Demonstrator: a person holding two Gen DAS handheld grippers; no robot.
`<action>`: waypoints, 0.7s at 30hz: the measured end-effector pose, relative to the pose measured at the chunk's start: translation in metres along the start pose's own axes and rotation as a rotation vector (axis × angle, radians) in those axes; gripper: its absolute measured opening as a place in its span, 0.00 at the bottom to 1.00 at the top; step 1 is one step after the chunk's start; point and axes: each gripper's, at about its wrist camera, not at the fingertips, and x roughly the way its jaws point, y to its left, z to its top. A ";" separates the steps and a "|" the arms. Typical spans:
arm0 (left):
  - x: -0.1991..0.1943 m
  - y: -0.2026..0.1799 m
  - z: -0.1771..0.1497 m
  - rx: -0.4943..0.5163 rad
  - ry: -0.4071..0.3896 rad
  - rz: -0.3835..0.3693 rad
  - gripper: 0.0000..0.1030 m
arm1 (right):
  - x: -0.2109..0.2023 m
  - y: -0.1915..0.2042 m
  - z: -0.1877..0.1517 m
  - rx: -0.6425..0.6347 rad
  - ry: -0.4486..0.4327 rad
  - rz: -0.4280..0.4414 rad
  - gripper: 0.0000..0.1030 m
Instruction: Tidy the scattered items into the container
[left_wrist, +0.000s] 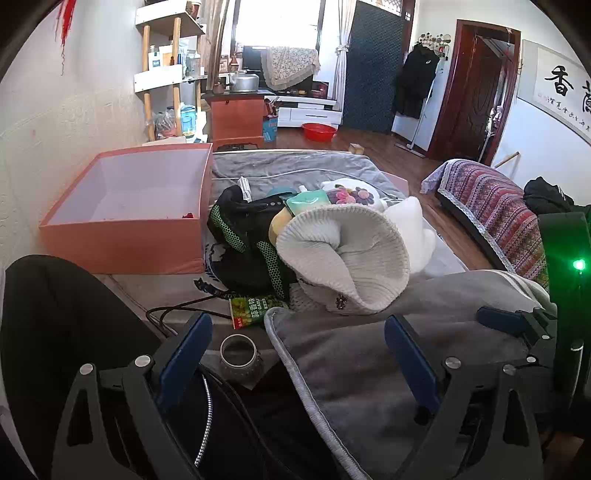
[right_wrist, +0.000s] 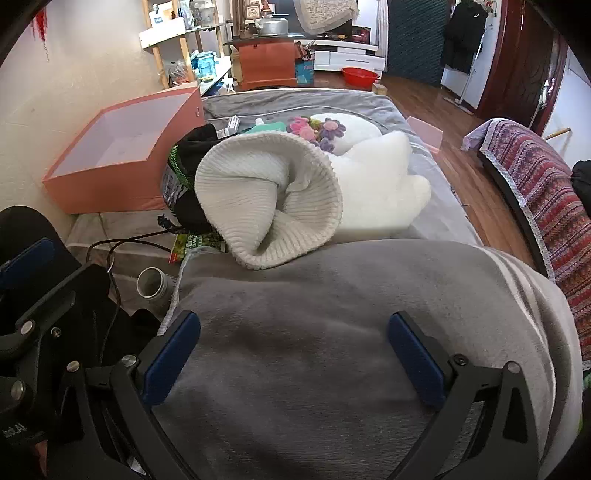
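Observation:
An open pink box (left_wrist: 122, 236) (right_wrist: 110, 177) stands on the bed against the left wall, almost empty. Right of it lies a heap: a white knit hat (left_wrist: 343, 254) (right_wrist: 269, 206), a black and green mesh bag (left_wrist: 247, 240) (right_wrist: 184, 173), a mint pouch (left_wrist: 308, 201), a flowered white cushion (left_wrist: 351, 194) (right_wrist: 332, 129) and white fleece (right_wrist: 376, 188). A green snack packet (left_wrist: 249, 310) (right_wrist: 188, 243) and a small grey jar (left_wrist: 238, 356) (right_wrist: 153, 282) lie nearer. My left gripper (left_wrist: 297, 358) is open above the jar and a folded grey blanket (left_wrist: 388, 354). My right gripper (right_wrist: 293, 354) is open over the grey blanket (right_wrist: 332, 314), holding nothing.
A black cable (left_wrist: 177, 312) (right_wrist: 122, 242) runs across the mattress by the jar. A black garment with a zip (left_wrist: 207, 424) lies under my left gripper. Right of the bed are wooden floor (right_wrist: 461, 166) and a sofa with a patterned cover (left_wrist: 495, 203) (right_wrist: 539, 184).

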 end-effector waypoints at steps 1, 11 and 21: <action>0.000 0.000 0.000 -0.002 0.003 -0.002 0.92 | 0.000 0.000 0.000 0.000 0.000 0.001 0.99; 0.001 0.000 0.000 -0.009 0.018 -0.011 0.92 | -0.001 0.002 0.000 -0.002 0.001 0.019 0.95; 0.003 0.001 -0.002 -0.013 0.028 -0.014 0.92 | 0.000 0.002 -0.001 -0.004 0.007 0.034 0.86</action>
